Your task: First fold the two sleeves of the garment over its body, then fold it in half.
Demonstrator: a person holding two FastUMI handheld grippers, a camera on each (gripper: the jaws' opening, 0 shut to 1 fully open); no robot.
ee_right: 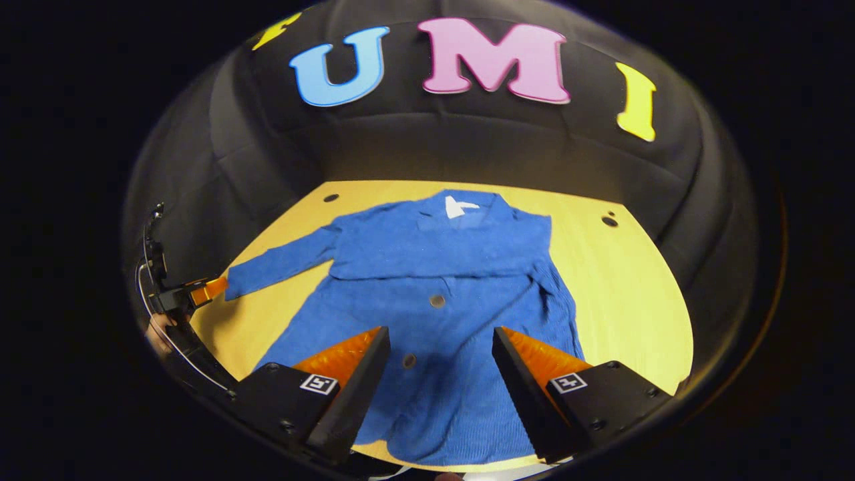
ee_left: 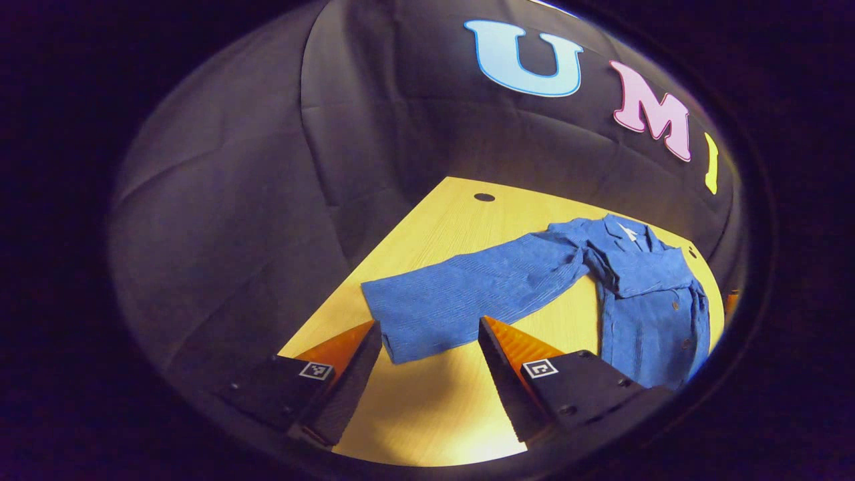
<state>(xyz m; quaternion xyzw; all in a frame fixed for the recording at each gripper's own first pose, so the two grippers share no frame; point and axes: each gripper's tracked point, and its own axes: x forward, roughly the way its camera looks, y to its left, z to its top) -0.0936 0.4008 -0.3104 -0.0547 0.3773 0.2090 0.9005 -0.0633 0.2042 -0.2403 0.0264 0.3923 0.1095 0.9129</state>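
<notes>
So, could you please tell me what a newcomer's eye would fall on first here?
The blue shirt spread front-up across the yellow wooden table. One sleeve stretches out flat toward the open left tongs, while the other sleeve lies along the body near the open right tongs.

Each hand-held gripper, the left gripper (ee_left: pixel 429 347) and the right gripper (ee_right: pixel 441 351), carries two wedge-shaped ribbed fingers on dark screw-studded blocks, each block bearing a small square black-and-white marker near its finger.
</notes>
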